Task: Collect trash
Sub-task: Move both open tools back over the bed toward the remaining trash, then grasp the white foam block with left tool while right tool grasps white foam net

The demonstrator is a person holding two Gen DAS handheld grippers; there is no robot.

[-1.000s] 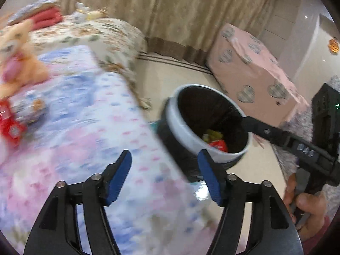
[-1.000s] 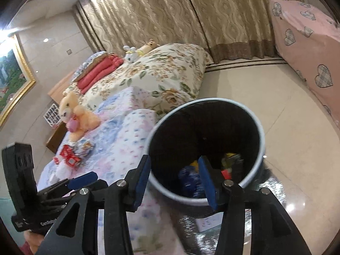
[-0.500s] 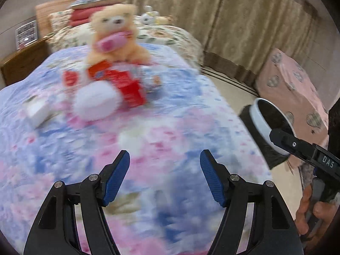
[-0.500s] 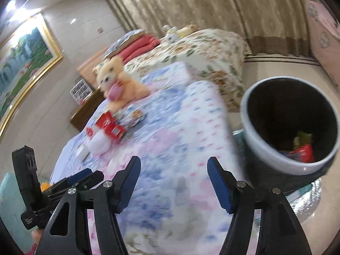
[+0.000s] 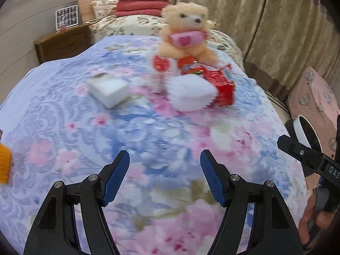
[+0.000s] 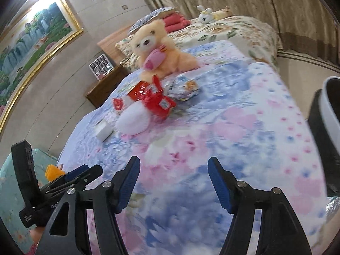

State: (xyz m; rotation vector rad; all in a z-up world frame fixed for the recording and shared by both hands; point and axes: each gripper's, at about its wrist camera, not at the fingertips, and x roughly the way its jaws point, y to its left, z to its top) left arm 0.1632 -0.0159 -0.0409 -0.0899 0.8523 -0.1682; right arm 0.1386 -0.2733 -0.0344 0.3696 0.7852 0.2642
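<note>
Trash mid-bed — bin at edge

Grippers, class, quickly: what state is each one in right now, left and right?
Left gripper: open, holding nothing.
Right gripper: open, holding nothing.

The bedspread is soft printed cloth, matt; the teddy bear is fuzzy plush; the red snack wrapper is glossy crinkled foil; the nightstand is smooth varnished wood; the curtains are textured woven cloth; the left tongs are matt black plastic with ribbed blue pads and shiny metal pins; the floor is polished.
</note>
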